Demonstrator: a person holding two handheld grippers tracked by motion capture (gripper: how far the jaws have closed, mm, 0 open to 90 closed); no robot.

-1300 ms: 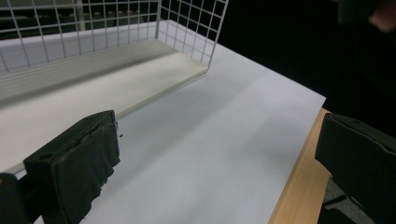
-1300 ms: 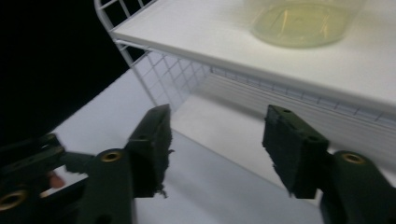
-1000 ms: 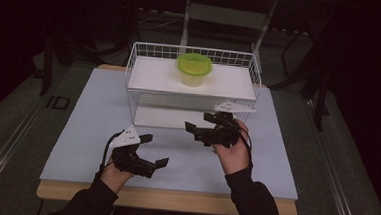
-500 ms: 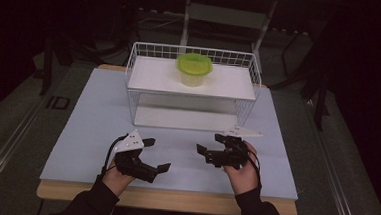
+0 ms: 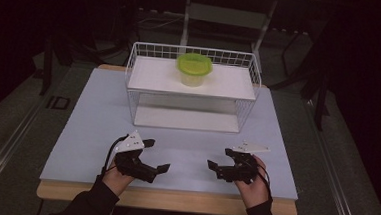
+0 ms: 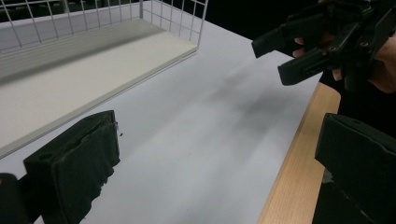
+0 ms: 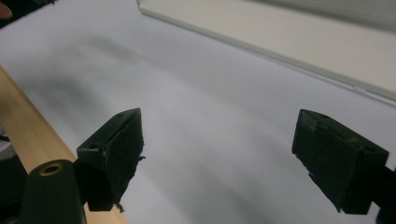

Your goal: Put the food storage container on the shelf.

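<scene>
1. Both hands have drawn back toward the near edge of the desk (image 5: 87,126) since the earlier frames; the right claw (image 5: 214,166), which stood close in front of the rack (image 5: 253,74) a second ago, now sits low by the edge, level with the left claw (image 5: 158,157).
2. Each claw is spread wide and grips nothing: the two gripper views show bare desk between the jaws.
3. The two claws point inward at each other, well apart, with blank white desk between them.
4. The green-lidded tub (image 5: 194,69) stands upright on the rack's top shelf, toward the back, well away from both claws.
5. Below it, the rack's lower shelf (image 6: 84,70) lies bare.
6. Judging by this retreat, the tub looks placed and the hands seem to be settling at rest; nothing more appears to need grasping.
</scene>
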